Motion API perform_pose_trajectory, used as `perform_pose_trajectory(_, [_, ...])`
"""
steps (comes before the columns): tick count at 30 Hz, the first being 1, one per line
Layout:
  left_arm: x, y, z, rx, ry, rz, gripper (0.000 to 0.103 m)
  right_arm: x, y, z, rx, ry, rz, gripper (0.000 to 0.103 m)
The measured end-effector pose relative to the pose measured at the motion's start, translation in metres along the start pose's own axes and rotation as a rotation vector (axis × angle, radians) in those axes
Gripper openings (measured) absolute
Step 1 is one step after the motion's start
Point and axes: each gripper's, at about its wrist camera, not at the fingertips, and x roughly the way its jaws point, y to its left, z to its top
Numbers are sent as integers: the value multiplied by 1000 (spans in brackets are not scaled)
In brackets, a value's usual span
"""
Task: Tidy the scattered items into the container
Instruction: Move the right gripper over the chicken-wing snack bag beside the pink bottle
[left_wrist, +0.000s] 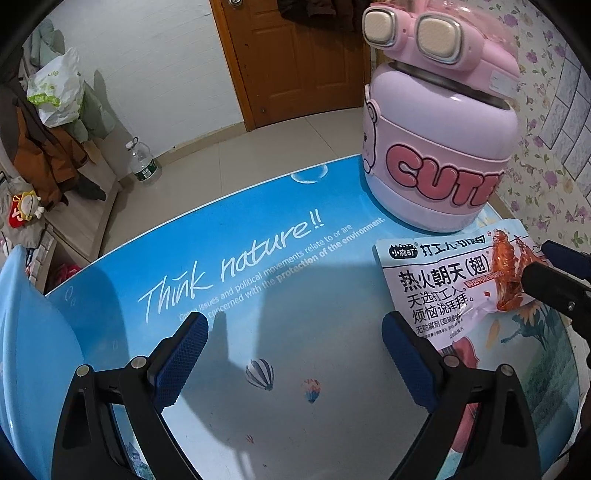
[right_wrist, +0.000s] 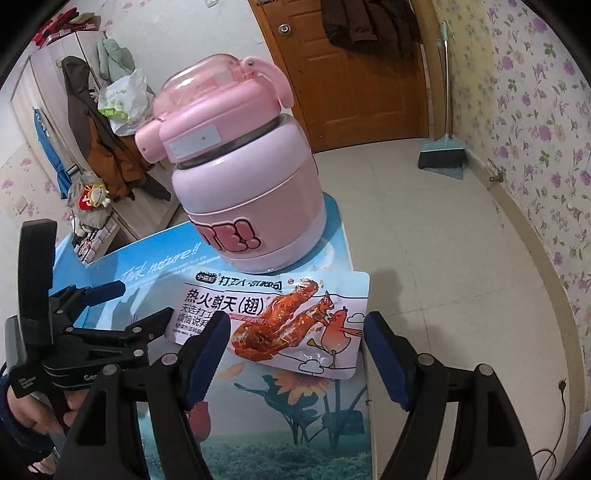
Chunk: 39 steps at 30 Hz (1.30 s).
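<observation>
A white snack packet (right_wrist: 280, 317) with a chicken wing picture lies flat on the blue printed table (left_wrist: 258, 258), reaching its right edge. Just behind the packet stands a pink lidded container (right_wrist: 243, 184) marked "CUTE" (left_wrist: 439, 147), with its lid on top. My right gripper (right_wrist: 295, 343) hovers open over the packet's near end, one finger on each side and neither pad pressing on it. My left gripper (left_wrist: 295, 332) is open over bare table to the left of the packet (left_wrist: 443, 280), with nothing between its fingers. It shows in the right wrist view as the left gripper (right_wrist: 140, 301), held by a hand (right_wrist: 22, 406).
The table ends close behind the container and at the right, with tiled floor beyond. A water bottle (left_wrist: 142, 162) stands on the floor by the wall. A broom and dustpan (right_wrist: 443, 155) lean beside the wooden door (right_wrist: 351, 74). Clothes and bags (right_wrist: 103, 147) hang at the left.
</observation>
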Motion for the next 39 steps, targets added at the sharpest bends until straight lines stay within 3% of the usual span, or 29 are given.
perform_pose_trajectory(13, [-25, -8, -27, 43, 6, -4, 95, -27, 0, -29, 9, 18, -16, 77])
perform_pose_trajectory(39, [-103, 2, -142, 11, -3, 31, 94, -89, 59, -118, -86, 54, 14, 77])
